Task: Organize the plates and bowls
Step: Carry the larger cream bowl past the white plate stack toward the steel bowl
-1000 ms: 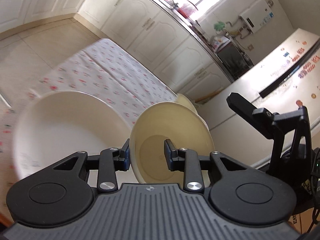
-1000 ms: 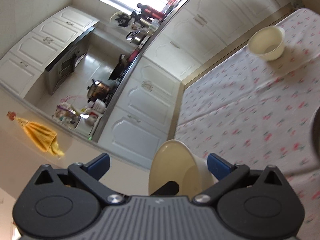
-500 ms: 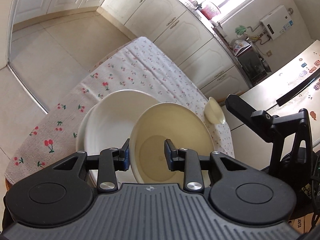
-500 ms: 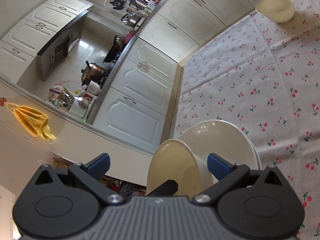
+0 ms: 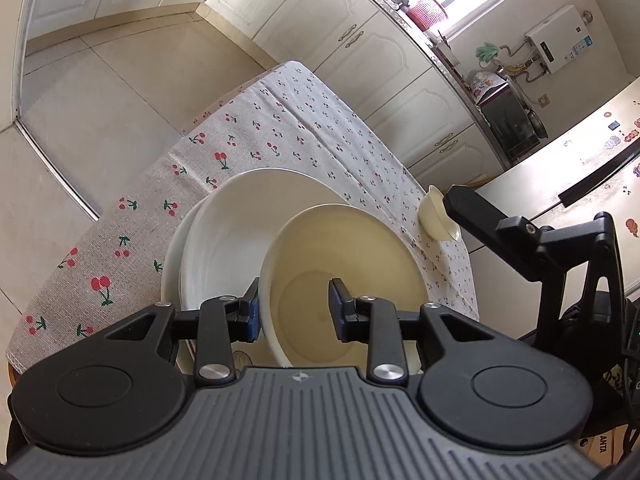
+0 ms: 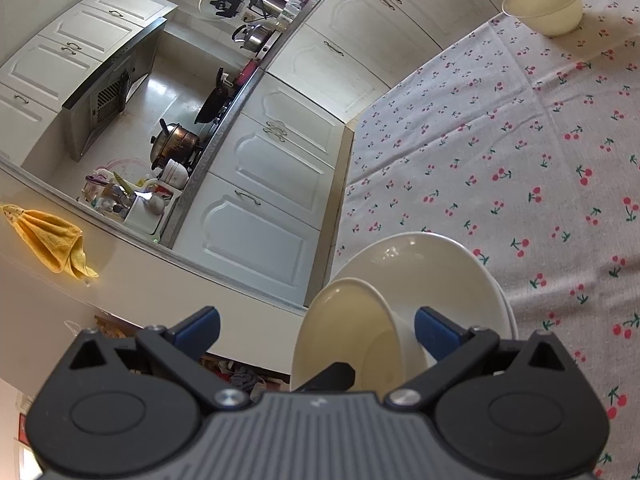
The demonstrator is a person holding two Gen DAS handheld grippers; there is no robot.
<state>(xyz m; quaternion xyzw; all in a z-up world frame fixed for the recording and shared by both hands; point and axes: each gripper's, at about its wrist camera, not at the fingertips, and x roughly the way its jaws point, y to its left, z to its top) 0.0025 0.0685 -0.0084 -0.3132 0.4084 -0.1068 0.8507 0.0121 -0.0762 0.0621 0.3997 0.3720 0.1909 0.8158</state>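
My left gripper (image 5: 295,308) is shut on the rim of a cream bowl (image 5: 352,264), one finger outside the wall and one inside, holding it tilted above a stack of white plates (image 5: 224,240) on the cherry-print tablecloth (image 5: 248,136). The same cream bowl (image 6: 340,336) and white plates (image 6: 440,272) show in the right wrist view. My right gripper (image 6: 316,330) is open and empty, its fingers spread wide beside that bowl. A second small cream bowl (image 6: 546,4) stands far across the table; it also shows in the left wrist view (image 5: 436,216).
The table's near edge drops to a tiled floor (image 5: 100,92). White kitchen cabinets (image 6: 280,152) run along the counter beyond the table. A fridge (image 5: 580,168) stands at the right. The other gripper's black body (image 5: 560,240) is close on the right.
Both grippers have risen and pulled back from the table, so the white plates look smaller and lower. The left gripper still holds the cream bowl. The right gripper stays open.
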